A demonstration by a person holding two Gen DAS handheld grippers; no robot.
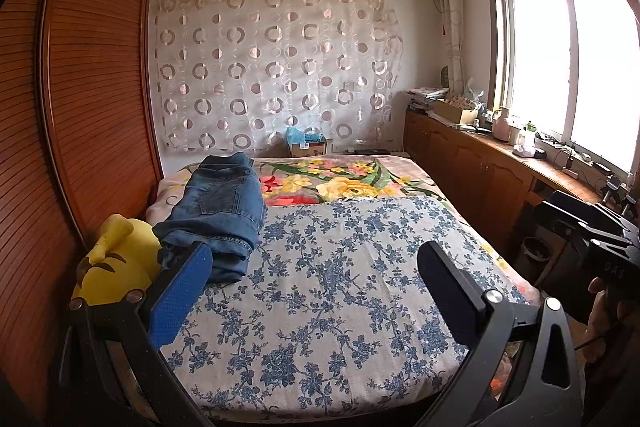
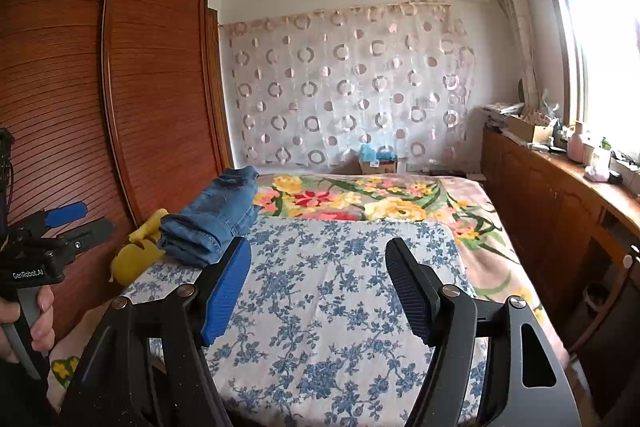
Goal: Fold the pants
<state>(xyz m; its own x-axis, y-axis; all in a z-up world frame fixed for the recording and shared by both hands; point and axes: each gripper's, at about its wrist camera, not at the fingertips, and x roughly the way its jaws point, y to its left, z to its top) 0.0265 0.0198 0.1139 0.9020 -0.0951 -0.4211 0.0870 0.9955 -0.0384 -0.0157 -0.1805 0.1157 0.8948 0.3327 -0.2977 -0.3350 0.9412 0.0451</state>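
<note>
Left wrist view: the left gripper point(image 1: 316, 267) hangs tilted slightly down over the bed point(image 1: 320, 307), jaws spread and empty. The right gripper point(image 2: 318, 267) hangs likewise, jaws released. Folded jeans point(image 1: 218, 211) lie at the bed's left edge, touching a yellow plush toy point(image 1: 116, 263) beside the wardrobe point(image 1: 80, 87).

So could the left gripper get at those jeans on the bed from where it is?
Probably yes. The left gripper is open and empty, and the jeans lie just beyond its blue finger, beside the yellow plush toy; only bare floral sheet lies between.
</note>
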